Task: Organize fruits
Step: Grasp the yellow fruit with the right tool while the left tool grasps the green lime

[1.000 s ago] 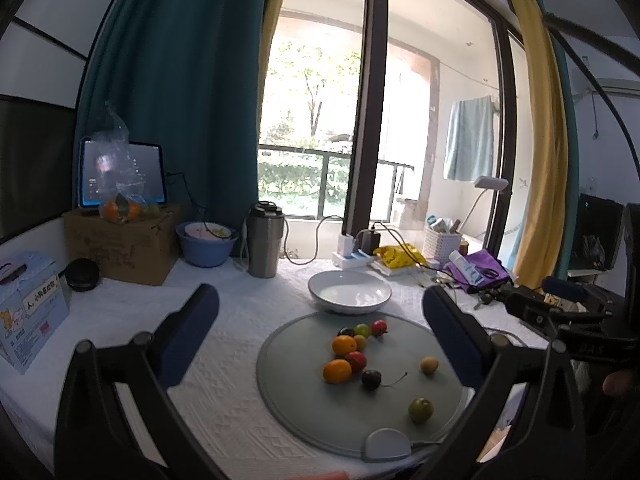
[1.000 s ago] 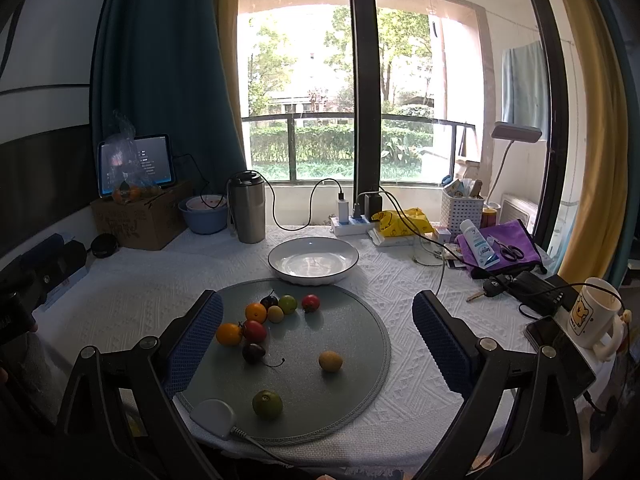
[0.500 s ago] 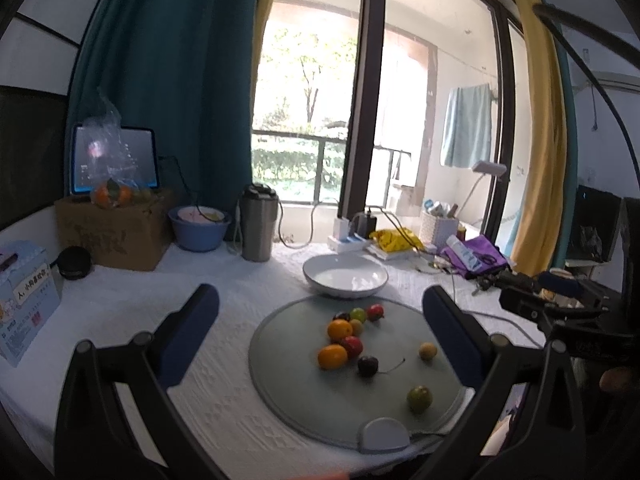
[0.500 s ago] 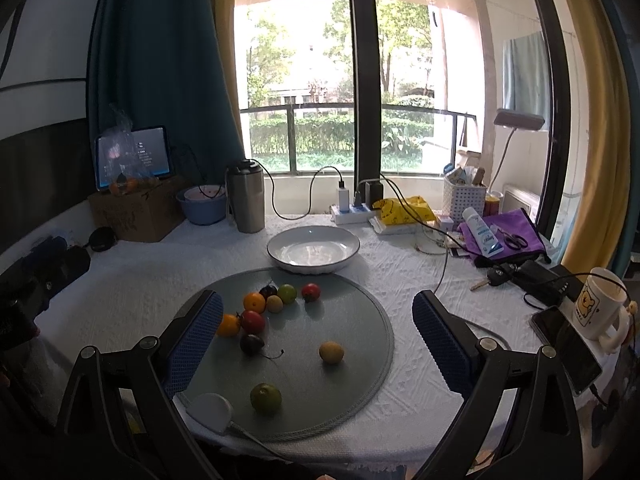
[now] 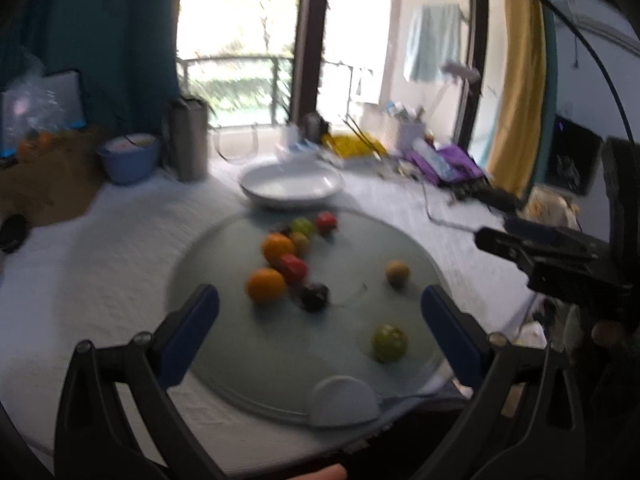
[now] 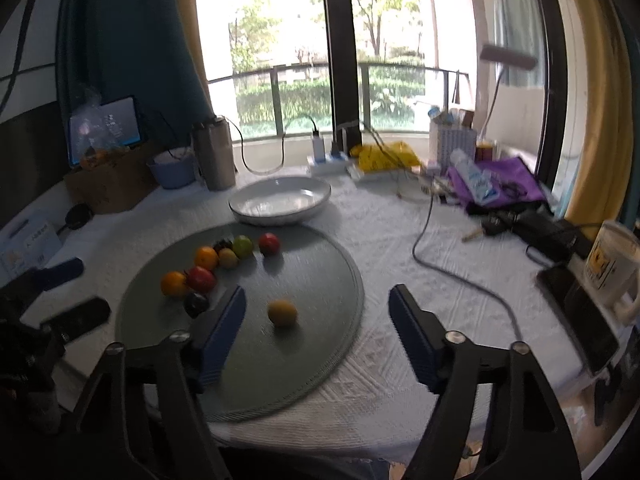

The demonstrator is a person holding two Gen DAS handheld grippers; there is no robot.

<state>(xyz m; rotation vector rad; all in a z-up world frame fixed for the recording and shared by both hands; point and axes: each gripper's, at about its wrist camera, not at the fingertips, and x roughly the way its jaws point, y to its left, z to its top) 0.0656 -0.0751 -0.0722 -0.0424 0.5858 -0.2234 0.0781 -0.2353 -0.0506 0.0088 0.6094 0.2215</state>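
Note:
Several small fruits lie on a round grey mat point(image 5: 224, 344) point(image 6: 312, 344): two oranges point(image 5: 266, 285) point(image 6: 174, 283), red ones point(image 5: 294, 268) point(image 6: 269, 243), a dark plum point(image 5: 315, 297) point(image 6: 196, 304), a green one point(image 5: 389, 343) and a yellow-brown one point(image 5: 397, 273) point(image 6: 282, 312). A white bowl point(image 5: 291, 185) point(image 6: 280, 200) stands empty behind the mat. My left gripper point(image 5: 318, 312) is open above the mat's near part. My right gripper point(image 6: 318, 312) is open, just above the mat's right part near the yellow-brown fruit.
A steel flask point(image 6: 214, 154), a blue bowl point(image 6: 172, 168), a cardboard box point(image 6: 108, 184), cables, a purple pouch point(image 6: 496, 184) and a mug point(image 6: 612, 268) ring the white-clothed table. A white cap-like object point(image 5: 344, 402) sits on the mat's near rim.
Both grippers have dropped lower and moved forward toward the mat; the fruits look larger. The views are blurred by motion. No fruit has moved.

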